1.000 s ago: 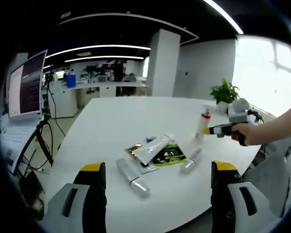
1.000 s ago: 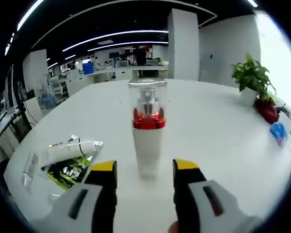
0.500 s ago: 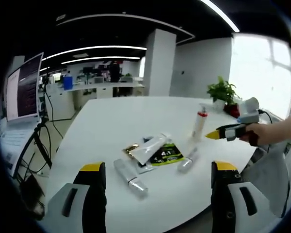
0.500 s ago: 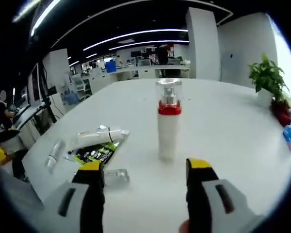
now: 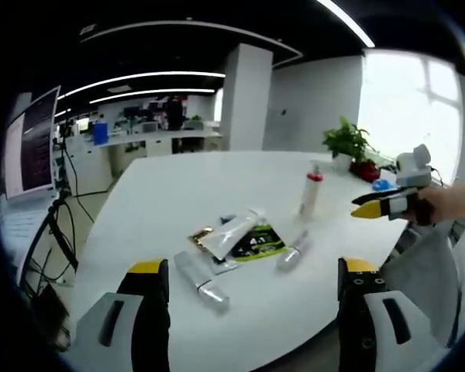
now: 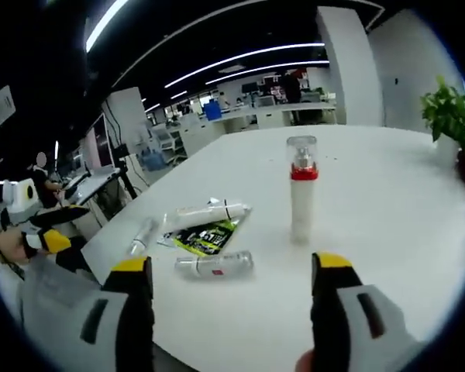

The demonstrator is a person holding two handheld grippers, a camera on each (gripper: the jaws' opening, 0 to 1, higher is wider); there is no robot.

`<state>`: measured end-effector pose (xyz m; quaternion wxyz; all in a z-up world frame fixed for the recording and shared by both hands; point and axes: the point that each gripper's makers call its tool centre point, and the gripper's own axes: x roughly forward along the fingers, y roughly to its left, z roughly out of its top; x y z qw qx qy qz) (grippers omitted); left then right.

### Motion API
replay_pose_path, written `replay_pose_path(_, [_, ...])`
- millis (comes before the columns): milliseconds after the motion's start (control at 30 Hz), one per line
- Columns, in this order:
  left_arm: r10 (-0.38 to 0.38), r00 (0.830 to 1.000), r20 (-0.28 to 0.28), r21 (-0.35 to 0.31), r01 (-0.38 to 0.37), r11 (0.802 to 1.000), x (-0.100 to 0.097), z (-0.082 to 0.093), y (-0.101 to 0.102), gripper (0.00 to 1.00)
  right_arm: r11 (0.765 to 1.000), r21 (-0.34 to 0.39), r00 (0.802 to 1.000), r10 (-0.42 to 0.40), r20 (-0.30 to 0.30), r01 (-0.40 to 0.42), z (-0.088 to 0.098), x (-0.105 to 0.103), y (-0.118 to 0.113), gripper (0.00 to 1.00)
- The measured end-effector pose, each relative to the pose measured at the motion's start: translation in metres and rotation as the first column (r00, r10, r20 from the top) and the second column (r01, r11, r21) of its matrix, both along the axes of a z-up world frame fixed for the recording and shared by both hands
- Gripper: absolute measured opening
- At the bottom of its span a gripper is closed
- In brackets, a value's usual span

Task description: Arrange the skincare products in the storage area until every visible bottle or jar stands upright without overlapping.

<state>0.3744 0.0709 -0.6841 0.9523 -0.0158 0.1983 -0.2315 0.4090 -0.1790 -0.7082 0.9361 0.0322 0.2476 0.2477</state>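
Standing up on the white table (image 5: 163,186) is one pump bottle (image 5: 309,194). It is white with a red ring and a clear cap. I see the same pump bottle (image 6: 301,188) from my right side too, upright and alone, apart from the other things.

Four things lie flat near the table's edge. One is a white tube (image 5: 231,234), and it rests across a green and black packet (image 5: 260,243). The tube (image 6: 207,213) and the packet (image 6: 207,235) touch in the right gripper view as well. Two clear bottles lie on their sides. The first clear bottle (image 5: 200,280) is close to my left jaws. The second clear bottle (image 5: 291,252) lies just beside the packet, on the pump bottle's side. In the right gripper view that second one (image 6: 215,264) shows a red mark, and the first one (image 6: 141,235) is far off and small.

My left gripper (image 5: 248,318) has its jaws wide apart and holds nothing. My right gripper (image 6: 229,310) is the same, spread apart with nothing between the jaws.

The words on the packet are too small to read. Something gold (image 5: 198,234) and something blue peek out from under the tube, but I cannot tell what they are. A green plant (image 5: 343,142) sits at the far side of the table.
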Motion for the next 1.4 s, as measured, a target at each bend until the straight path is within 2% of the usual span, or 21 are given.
replay_pose_path(267, [-0.027,1.0,0.001,-0.001,0.027,1.0,-0.002,0.0,-0.004,0.88,0.999,-0.014,0.999,0.041,-0.003,-0.041,0.004,-0.026,0.003,0.9])
replay_pose_path(467, [-0.032,0.999,0.008,0.003,0.032,0.999,-0.002,0.0,-0.004,0.88,0.996,-0.042,0.997,0.073,0.003,-0.073,0.001,-0.037,0.007,0.93])
replay_pose_path(933, [-0.027,1.0,-0.004,0.024,0.027,0.999,-0.004,-0.003,-0.005,0.89,0.997,-0.028,0.997,0.078,-0.002,-0.078,-0.005,-0.036,0.008,0.97])
replay_pose_path(1400, [-0.038,0.999,-0.011,0.032,0.038,0.999,-0.004,-0.005,-0.007,0.88,0.997,-0.026,0.997,0.076,-0.011,-0.077,-0.006,-0.036,0.007,0.96])
